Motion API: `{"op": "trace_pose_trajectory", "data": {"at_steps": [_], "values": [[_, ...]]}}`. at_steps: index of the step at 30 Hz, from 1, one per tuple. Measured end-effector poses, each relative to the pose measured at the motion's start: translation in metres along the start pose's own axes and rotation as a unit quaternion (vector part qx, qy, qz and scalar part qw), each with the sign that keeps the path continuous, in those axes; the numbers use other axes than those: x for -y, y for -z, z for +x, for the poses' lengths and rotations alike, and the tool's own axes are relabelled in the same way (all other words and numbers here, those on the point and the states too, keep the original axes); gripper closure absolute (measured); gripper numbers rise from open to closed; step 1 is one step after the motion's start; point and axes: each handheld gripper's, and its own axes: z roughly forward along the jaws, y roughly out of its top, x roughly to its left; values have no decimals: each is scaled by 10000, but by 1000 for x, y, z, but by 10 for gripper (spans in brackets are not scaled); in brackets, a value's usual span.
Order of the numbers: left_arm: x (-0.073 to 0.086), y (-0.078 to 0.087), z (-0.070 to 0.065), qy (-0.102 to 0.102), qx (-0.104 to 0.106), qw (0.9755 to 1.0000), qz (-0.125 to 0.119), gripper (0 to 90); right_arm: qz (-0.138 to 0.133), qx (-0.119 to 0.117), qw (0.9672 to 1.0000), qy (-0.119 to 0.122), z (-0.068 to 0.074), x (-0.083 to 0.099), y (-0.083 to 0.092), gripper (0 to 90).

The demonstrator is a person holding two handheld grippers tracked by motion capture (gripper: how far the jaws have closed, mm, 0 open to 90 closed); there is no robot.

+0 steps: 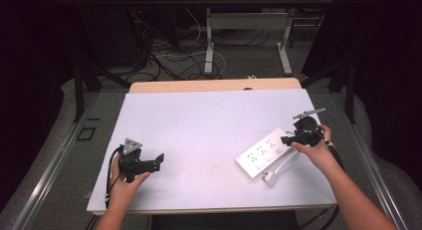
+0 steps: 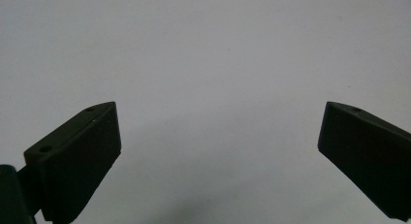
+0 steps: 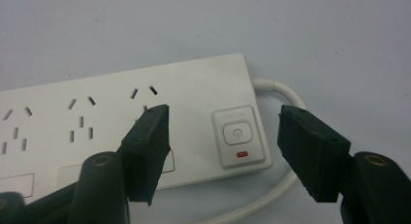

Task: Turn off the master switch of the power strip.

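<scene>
1. At lower right of the high view, we see the white power strip (image 1: 262, 153) flat on the worktop (image 1: 199, 125).
2. Our right hand-held gripper (image 3: 223, 136) hangs wide over its switch (image 3: 237, 133).
3. Our left hand-held gripper (image 2: 218, 136) gapes wide, empty.
4. We judge it rigid, light, slippery: grip across the long edges.

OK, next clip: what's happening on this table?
A person holds tongs in each hand over a white table. The right tongs are open, poised over the switch end of a white power strip, the jaws either side of its power button, nothing gripped. The strip's cable loops beside it. The left tongs are open over bare tabletop at the near left.
</scene>
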Motion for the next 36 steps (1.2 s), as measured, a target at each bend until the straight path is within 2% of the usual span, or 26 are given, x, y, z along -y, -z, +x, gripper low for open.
{"op": "trace_pose_trajectory", "data": {"at_steps": [4, 8, 10, 12, 16, 20, 22, 26, 27, 32, 36], "values": [[0, 0, 0, 3, 0, 10000, -5, 19, -1, 34, 9999, 113, 3, 1, 2, 315], [0, 0, 0, 8, -1, 10000, -8, 19, -58, 41, 9999, 146, 5, 3, 6, 270], [0, 0, 0, 9, -2, 10000, -7, 19, -68, 21, 9999, 74, 7, 3, 9, 256], [0, 1, 0, 4, -1, 10000, 2, 19, -57, -7, 9999, 145, 7, 4, 10, 228], [0, 1, 0, 8, 4, 10000, 2, 19, -126, -37, 9998, 128, 9, 9, 13, 179], [0, 1, 0, 9, 8, 10000, 0, 19, -154, -174, 9997, 51, 11, 17, 15, 162], [0, 1, 0, 12, 11, 10000, -1, 19, -202, -193, 9996, 98, 11, 22, 16, 159], [0, 1, 0, 11, 5, 10000, -2, 19, -274, -256, 9993, -25, 11, 30, 20, 156], [0, 1, 0, 10, 5, 10000, -3, 18, -301, -233, 9992, -78, 12, 32, 21, 155], [0, 1, 0, 13, 4, 10000, 1, 19, -415, -85, 9991, -37, 13, 44, 26, 144], [0, 1, 0, 15, 5, 10000, 1, 19, -515, -61, 9986, -42, 13, 52, 30, 97]]}}
